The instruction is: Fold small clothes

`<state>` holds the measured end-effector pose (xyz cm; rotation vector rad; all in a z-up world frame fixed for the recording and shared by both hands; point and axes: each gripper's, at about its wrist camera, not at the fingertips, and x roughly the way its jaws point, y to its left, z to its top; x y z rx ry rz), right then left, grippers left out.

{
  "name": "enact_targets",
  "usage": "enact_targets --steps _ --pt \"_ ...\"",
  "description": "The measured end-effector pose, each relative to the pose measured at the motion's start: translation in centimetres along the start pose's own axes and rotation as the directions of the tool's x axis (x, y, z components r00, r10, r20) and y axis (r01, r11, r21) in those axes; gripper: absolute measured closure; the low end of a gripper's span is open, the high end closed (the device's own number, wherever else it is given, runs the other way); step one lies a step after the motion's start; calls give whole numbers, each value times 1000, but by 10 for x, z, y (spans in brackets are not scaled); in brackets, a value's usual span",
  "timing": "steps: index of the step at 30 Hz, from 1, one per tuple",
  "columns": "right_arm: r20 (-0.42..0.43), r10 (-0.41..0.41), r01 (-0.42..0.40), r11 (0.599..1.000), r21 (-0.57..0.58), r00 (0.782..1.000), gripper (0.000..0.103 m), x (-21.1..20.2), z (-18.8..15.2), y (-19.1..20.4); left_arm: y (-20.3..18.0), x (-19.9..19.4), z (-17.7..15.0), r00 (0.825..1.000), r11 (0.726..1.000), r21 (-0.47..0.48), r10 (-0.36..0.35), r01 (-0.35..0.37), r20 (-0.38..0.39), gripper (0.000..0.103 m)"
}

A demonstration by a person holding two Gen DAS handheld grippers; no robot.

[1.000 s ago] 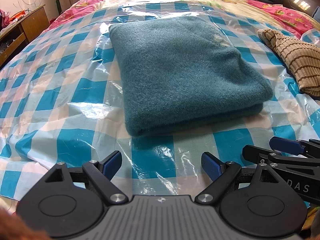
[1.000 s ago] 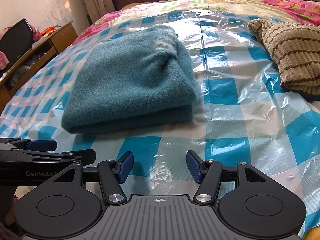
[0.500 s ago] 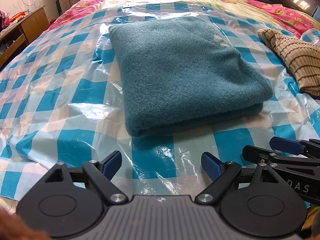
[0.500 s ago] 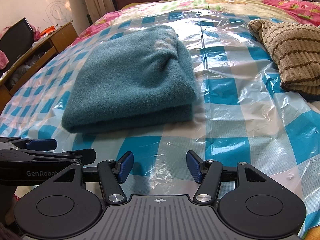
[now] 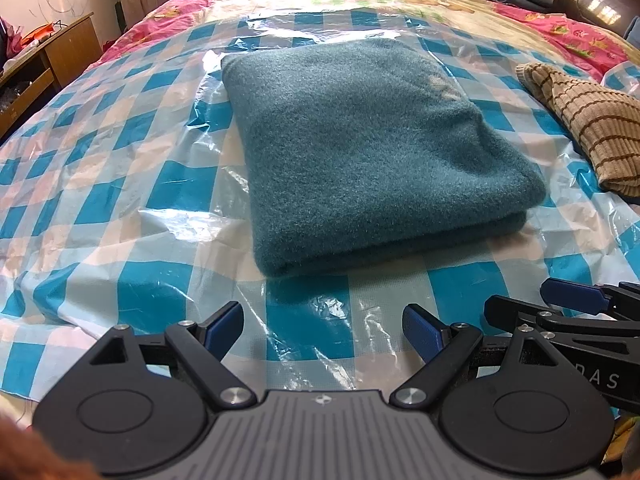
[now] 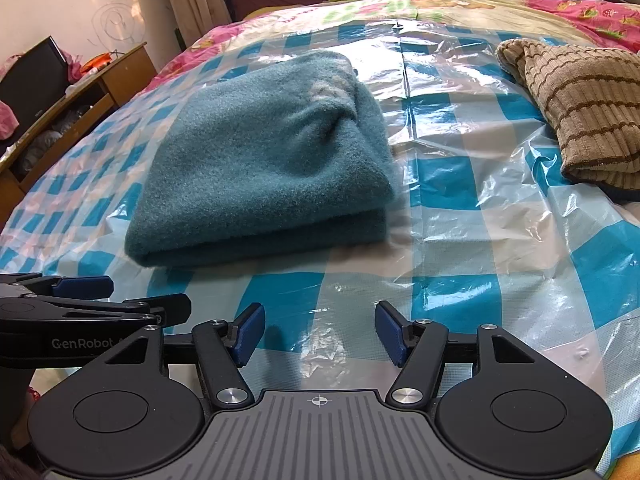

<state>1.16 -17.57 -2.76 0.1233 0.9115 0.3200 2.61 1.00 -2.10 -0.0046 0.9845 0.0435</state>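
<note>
A teal fleece garment (image 5: 372,152) lies folded into a thick rectangle on the blue-and-white checked plastic sheet (image 5: 120,200); it also shows in the right wrist view (image 6: 264,160). My left gripper (image 5: 323,330) is open and empty, hovering near the sheet's front edge, short of the garment. My right gripper (image 6: 320,332) is open and empty, level with it to the right. Each gripper shows from the side in the other's view, the right one (image 5: 568,300) and the left one (image 6: 80,288).
A brown striped knit garment (image 6: 580,112) lies on the sheet at the right, also in the left wrist view (image 5: 592,128). A wooden desk (image 6: 80,92) stands left of the bed. A pink floral bedspread (image 5: 560,28) lies beyond the sheet.
</note>
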Motion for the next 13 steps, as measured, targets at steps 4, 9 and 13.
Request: enact_targets --steps 4,9,13 --pt "0 0 0 1000 0 1000 40 0 0 0 0 0 0 1000 1000 -2 0 0 1 12" --pt "0 -1 1 1000 0 1000 38 0 0 0 1 0 1 1000 1000 -6 -7 7 -3 12" --pt "1 -1 1 1000 1 1000 37 -1 -1 1 2 0 1 1000 1000 -16 -9 9 -7 12"
